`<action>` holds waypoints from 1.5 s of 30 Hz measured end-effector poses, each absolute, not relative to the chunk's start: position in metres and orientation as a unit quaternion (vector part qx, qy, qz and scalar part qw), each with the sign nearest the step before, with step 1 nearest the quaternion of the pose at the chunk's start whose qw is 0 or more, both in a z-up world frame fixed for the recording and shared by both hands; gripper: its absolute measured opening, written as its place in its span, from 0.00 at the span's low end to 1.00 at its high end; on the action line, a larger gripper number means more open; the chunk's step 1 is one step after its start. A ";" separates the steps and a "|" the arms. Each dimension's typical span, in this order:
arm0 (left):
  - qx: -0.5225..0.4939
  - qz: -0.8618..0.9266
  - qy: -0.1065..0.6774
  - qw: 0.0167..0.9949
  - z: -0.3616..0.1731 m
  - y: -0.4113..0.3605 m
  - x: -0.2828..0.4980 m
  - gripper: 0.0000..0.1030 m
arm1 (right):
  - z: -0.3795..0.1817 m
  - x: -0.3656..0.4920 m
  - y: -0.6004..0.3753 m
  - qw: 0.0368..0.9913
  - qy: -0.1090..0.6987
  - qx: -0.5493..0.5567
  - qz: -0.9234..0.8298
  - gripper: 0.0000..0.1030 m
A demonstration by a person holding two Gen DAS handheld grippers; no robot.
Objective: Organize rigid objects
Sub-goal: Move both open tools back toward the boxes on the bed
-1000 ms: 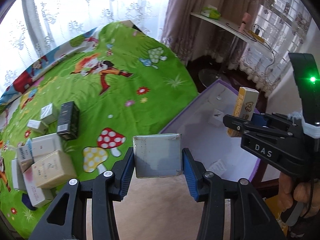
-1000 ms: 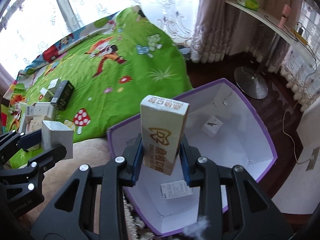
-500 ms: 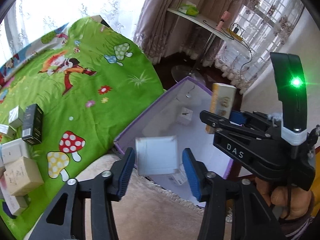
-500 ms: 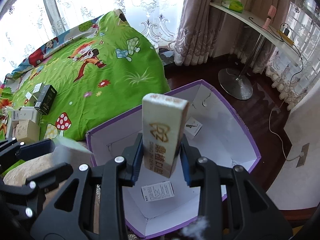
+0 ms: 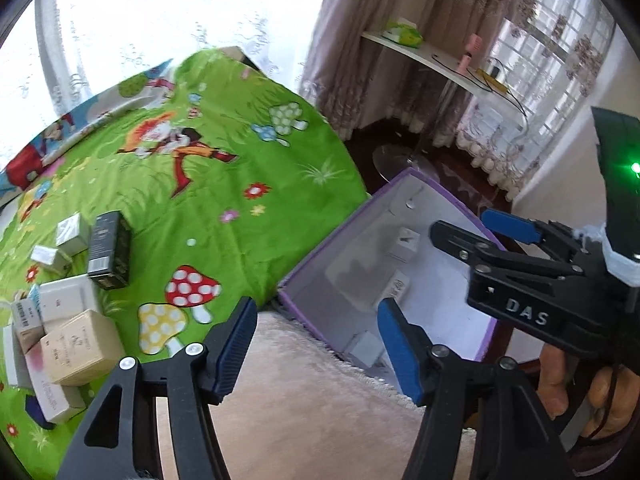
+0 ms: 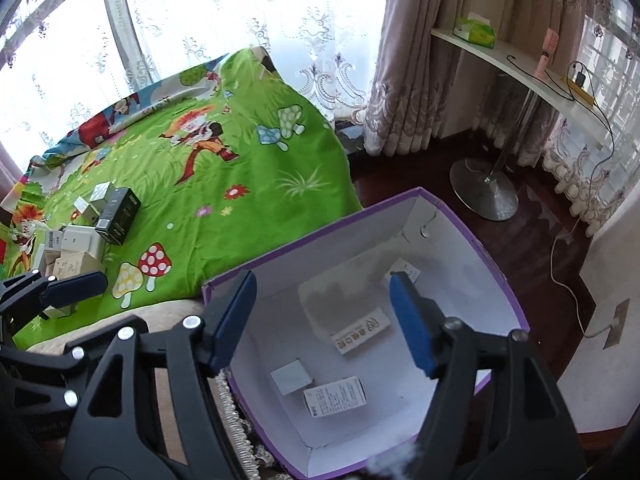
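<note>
In the left wrist view, the left gripper (image 5: pixel 316 344) is seen at six o'clock with its jaws opening and nothing between them; only beige carpet (image 5: pixel 320 400) and the near rim of the purple box (image 5: pixel 316 256) are framed by the blue pads. The box stands at about four o'clock, white inside, with small cartons lying on its floor, one grey carton (image 5: pixel 366 348) just beside the right pad. At three o'clock the right gripper (image 5: pixel 472 228) is held over the box by a hand (image 5: pixel 576 392), its jaws empty. At nine o'clock a cluster of boxes (image 5: pixel 68 320) rests on the green bedspread (image 5: pixel 224 184), with a black box (image 5: pixel 110 250) standing at its far edge.

In the right wrist view, the right gripper (image 6: pixel 324 320) is shown at six o'clock above the purple box (image 6: pixel 304 250), its jaws opening and holding nothing. Between the pads, on the white floor of the box, a long cream carton (image 6: pixel 360 330) with printed characters is seen lying flat. Nearer, a grey square carton (image 6: pixel 292 376) and a white labelled carton (image 6: pixel 336 396) lie side by side, and a small white carton (image 6: pixel 408 274) sits at the far side, partly hidden by the right pad. At nine o'clock the left gripper (image 6: pixel 76 284) is visible with empty jaws, and beyond it the cluster of boxes (image 6: pixel 76 248) lies on the green bedspread (image 6: pixel 240 176), the black box (image 6: pixel 118 216) among them.
</note>
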State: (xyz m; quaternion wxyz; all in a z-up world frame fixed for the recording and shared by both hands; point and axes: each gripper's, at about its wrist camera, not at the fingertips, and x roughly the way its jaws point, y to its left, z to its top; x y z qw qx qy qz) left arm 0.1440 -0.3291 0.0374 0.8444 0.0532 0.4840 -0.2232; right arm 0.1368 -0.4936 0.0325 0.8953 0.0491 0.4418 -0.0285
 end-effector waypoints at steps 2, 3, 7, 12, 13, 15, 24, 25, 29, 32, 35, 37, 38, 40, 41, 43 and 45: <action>0.051 -0.214 0.480 0.850 0.039 -0.321 0.144 0.62 | 0.035 0.137 -0.490 0.897 0.440 0.045 -0.023 0.70; 0.047 -0.208 0.478 0.852 0.041 -0.314 0.144 0.62 | 0.036 0.137 -0.486 0.897 0.439 0.044 -0.018 0.70; 0.033 -0.185 0.482 0.856 0.043 -0.287 0.145 0.62 | 0.037 0.138 -0.475 0.896 0.442 0.039 -0.002 0.70; 0.000 -0.161 0.480 0.862 0.045 -0.246 0.144 0.62 | 0.037 0.140 -0.458 0.892 0.451 0.032 0.014 0.70; -0.009 -0.153 0.478 0.865 0.046 -0.235 0.143 0.62 | 0.037 0.140 -0.454 0.891 0.453 0.031 0.018 0.70; -0.020 -0.143 0.476 0.868 0.047 -0.218 0.142 0.62 | 0.036 0.142 -0.447 0.888 0.458 0.033 0.028 0.70; -0.077 -0.074 0.467 0.878 0.046 -0.122 0.129 0.62 | 0.038 0.149 -0.411 0.880 0.467 0.026 0.077 0.70; -0.084 -0.063 0.465 0.879 0.046 -0.110 0.127 0.62 | 0.039 0.150 -0.405 0.880 0.467 0.020 0.081 0.70; -0.113 -0.025 0.465 0.878 0.042 -0.067 0.120 0.62 | 0.042 0.155 -0.389 0.878 0.468 0.006 0.097 0.70; -0.131 0.004 0.467 0.875 0.038 -0.038 0.114 0.62 | 0.043 0.158 -0.374 0.875 0.471 0.000 0.112 0.70; -0.146 0.027 0.466 0.872 0.034 -0.014 0.109 0.62 | 0.043 0.161 -0.357 0.871 0.473 -0.011 0.130 0.70; -0.156 0.043 0.466 0.870 0.032 0.003 0.106 0.62 | 0.043 0.163 -0.346 0.868 0.476 -0.017 0.139 0.70; -0.159 0.050 0.467 0.868 0.030 0.009 0.105 0.62 | 0.043 0.164 -0.340 0.867 0.476 -0.022 0.144 0.70; -0.168 0.061 0.469 0.865 0.027 0.022 0.104 0.62 | 0.042 0.167 -0.329 0.865 0.478 -0.030 0.152 0.70; -0.171 0.066 0.470 0.863 0.026 0.027 0.104 0.62 | 0.042 0.168 -0.325 0.863 0.480 -0.032 0.155 0.70; -0.175 0.073 0.472 0.861 0.024 0.034 0.106 0.62 | 0.040 0.172 -0.315 0.858 0.485 -0.036 0.164 0.70; -0.177 0.077 0.471 0.861 0.024 0.038 0.109 0.62 | 0.039 0.175 -0.306 0.855 0.488 -0.043 0.172 0.70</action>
